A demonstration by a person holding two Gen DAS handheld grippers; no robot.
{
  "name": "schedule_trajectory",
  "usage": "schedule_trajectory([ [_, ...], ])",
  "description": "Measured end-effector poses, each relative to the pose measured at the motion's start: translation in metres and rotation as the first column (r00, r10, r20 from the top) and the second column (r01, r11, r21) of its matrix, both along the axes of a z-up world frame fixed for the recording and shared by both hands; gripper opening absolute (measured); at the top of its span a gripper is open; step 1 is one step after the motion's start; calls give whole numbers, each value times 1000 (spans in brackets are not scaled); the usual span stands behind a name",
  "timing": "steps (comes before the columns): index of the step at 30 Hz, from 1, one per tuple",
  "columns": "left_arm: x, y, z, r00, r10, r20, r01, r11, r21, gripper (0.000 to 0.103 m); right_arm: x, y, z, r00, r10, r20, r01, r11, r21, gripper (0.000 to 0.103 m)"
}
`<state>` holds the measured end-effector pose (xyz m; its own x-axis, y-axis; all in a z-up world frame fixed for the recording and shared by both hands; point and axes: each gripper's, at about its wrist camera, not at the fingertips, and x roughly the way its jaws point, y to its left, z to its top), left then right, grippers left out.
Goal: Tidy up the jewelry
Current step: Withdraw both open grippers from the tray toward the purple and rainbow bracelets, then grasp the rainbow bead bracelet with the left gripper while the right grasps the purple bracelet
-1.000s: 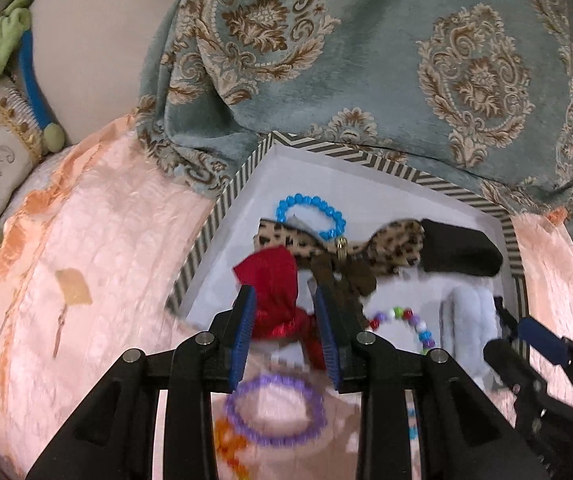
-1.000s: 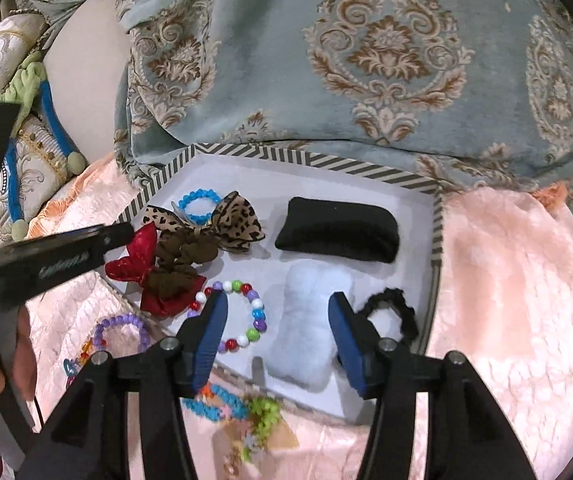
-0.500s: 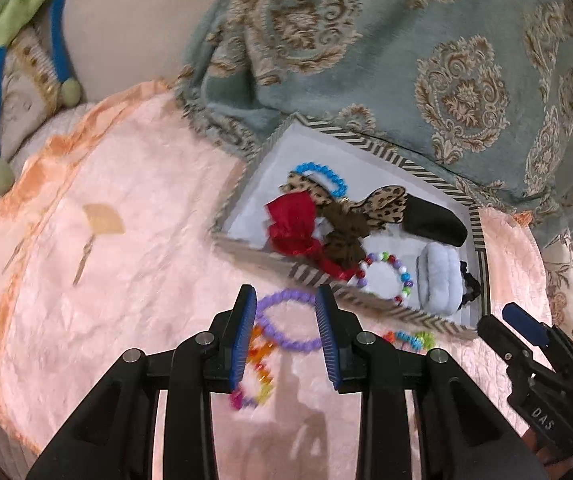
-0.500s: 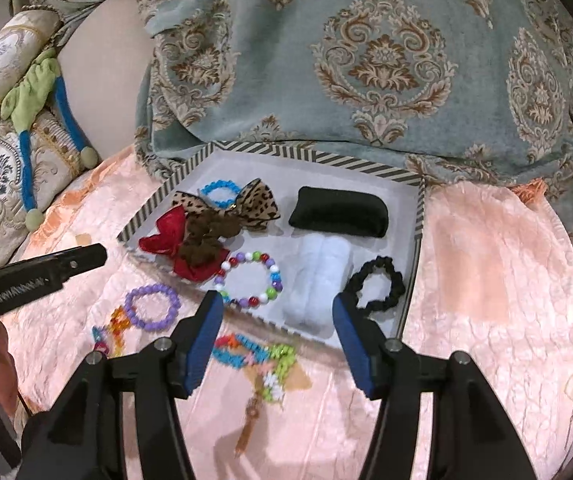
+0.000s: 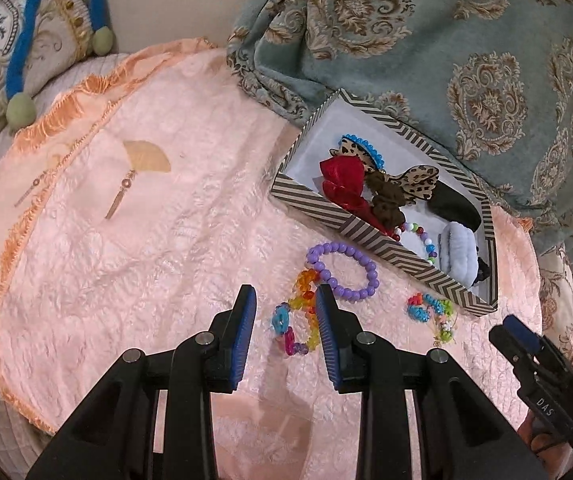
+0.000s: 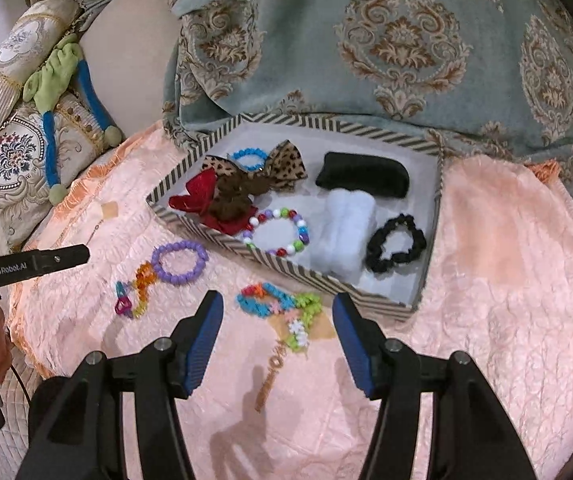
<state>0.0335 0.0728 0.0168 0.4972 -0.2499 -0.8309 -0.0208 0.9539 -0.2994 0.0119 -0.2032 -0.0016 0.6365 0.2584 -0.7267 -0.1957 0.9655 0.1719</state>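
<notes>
Box (image 6: pixel 430 216) sits on the bedspread (image 6: pixel 506 280), its back edge against the draped blanket (image 6: pixel 366 40). In the box: two bows (image 6: pixel 242 188) overlapping at left, a small bead ring (image 6: pixel 246 156) behind them, beaded bracelet (image 6: pixel 276 230) at front, pad (image 6: pixel 346 232) mid, pouch (image 6: pixel 362 176) behind it, scrunchie (image 6: pixel 396 242) right. Before the box on the bedspread: bead bracelet (image 5: pixel 342 270) touching a chain of links (image 5: pixel 298 320) between my left fingers (image 5: pixel 246 320); flower bracelet (image 6: pixel 278 304) between my right fingers (image 6: pixel 350 336). Pillows (image 6: pixel 14 152) far left.

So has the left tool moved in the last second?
Yes. The left tool has pulled back out of the striped box; it now sits over the cloth by the purple bracelet, open and empty.
</notes>
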Motion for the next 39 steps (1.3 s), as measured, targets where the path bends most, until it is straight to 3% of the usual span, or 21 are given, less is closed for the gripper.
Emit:
schedule_trajectory([
  [4, 6, -2, -4, 1000, 6, -4, -6, 1000, 3, 14, -7, -14, -9, 1000, 2, -23, -2, 1000, -5, 59],
  [12, 26, -11, -21, 999, 2, -49, -2, 1000, 0, 14, -8, -17, -25, 998, 37, -58, -37, 999, -5, 43],
  [23, 43, 3, -27, 996, 33, -77, -36, 998, -42, 16, 0, -9, -34, 994, 71, -86, -70, 997, 18, 43],
  [28, 42, -2, -32, 995, 7, -96, -12, 998, -55, 16, 4, 6, -34, 991, 105, -87, -103, 994, 28, 43],
  [39, 21, -11, -50, 988, -64, -142, 69, 997, 30, 17, 46, 63, -39, 975, 208, -80, -203, 977, 68, 43],
])
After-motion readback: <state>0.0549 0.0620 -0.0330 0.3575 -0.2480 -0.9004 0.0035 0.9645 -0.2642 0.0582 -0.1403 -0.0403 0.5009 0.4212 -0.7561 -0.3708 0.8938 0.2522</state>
